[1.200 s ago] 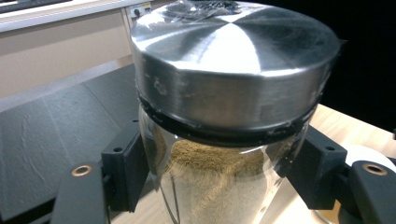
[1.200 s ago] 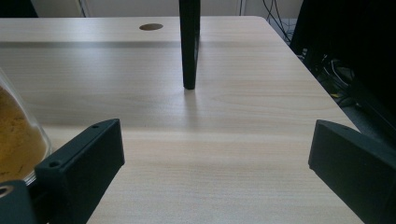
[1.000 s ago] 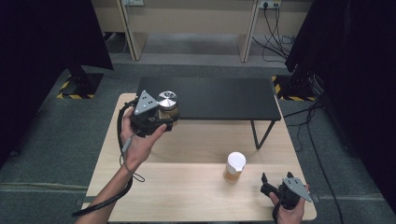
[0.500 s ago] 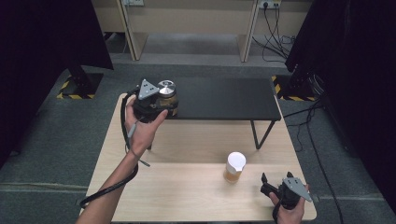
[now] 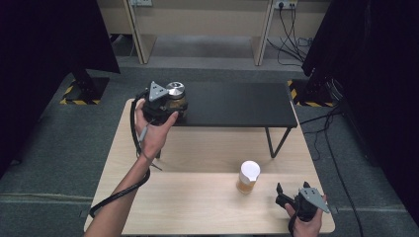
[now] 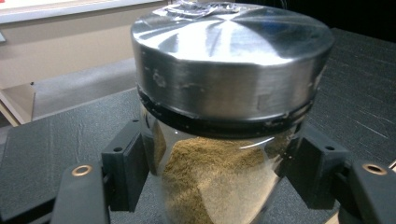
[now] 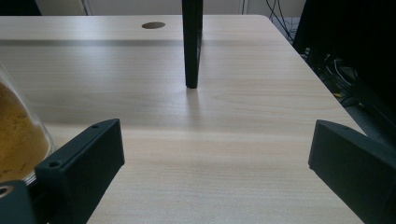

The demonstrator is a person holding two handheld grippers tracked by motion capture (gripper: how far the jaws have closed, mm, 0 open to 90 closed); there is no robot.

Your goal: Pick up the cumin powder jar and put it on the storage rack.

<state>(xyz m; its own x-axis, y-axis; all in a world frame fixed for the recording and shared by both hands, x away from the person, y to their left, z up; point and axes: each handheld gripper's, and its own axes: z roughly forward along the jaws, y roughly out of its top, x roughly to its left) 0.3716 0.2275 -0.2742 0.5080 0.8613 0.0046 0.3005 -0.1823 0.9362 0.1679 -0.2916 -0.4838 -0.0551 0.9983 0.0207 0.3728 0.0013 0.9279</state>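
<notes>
The left claw (image 6: 212, 175) grips a glass jar (image 6: 219, 186) of brown powder with a metal lid (image 6: 231, 56), above a black shelf (image 6: 56, 149).

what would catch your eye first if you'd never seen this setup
First, the glass jar with a shiny metal lid and brownish powder, clamped in the left hand-held gripper at the left end of the black raised shelf. Next, the white-lidded jar of orange powder standing on the wooden table, beside the open right hand-held gripper near the front right corner.

A glass jar (image 6: 219, 182) with a broad brushed-metal lid (image 6: 232, 56), roughly half full of tan powder, stands upright, seemingly resting on the black shelf (image 5: 237, 103).
</notes>
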